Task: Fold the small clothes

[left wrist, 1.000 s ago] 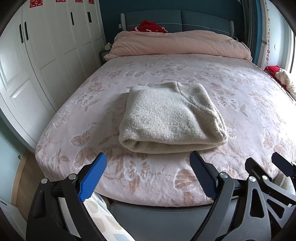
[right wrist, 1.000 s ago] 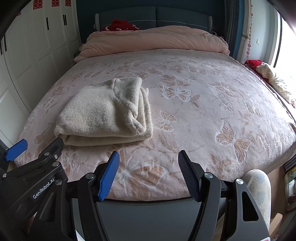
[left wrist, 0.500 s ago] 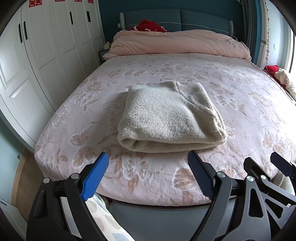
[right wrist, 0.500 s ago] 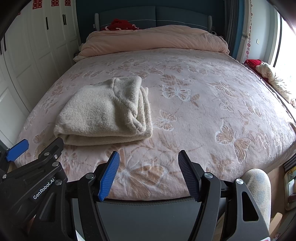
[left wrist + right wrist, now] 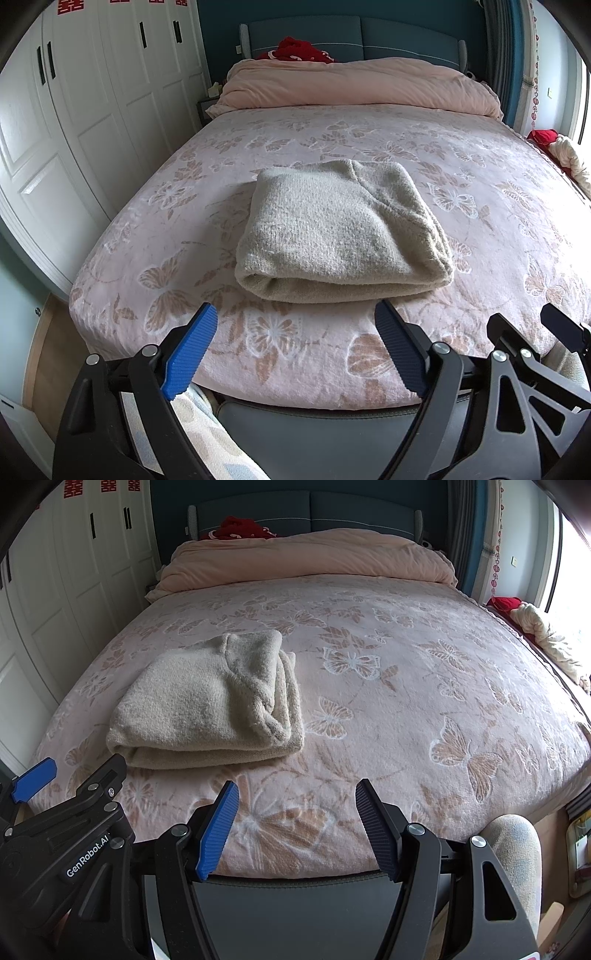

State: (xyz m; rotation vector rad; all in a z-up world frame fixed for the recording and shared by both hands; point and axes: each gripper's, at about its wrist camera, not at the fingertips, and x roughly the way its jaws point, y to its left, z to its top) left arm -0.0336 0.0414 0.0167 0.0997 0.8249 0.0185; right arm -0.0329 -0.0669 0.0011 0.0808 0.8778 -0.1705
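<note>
A beige knit garment (image 5: 340, 229) lies folded into a thick rectangle on the pink butterfly-print bed (image 5: 295, 350), near its front edge. It also shows in the right wrist view (image 5: 210, 705), left of centre. My left gripper (image 5: 295, 343) is open and empty, held just short of the garment's near fold. My right gripper (image 5: 295, 823) is open and empty over the bed's front edge, to the right of the garment. Neither gripper touches the garment.
A rolled pink duvet (image 5: 354, 85) and a red item (image 5: 299, 50) lie at the headboard. White wardrobe doors (image 5: 74, 110) line the left side. Red and cream cloth (image 5: 535, 627) lies at the bed's right edge by the window.
Both grippers have drawn back slightly from the bed and stay open. The folded garment has not moved.
</note>
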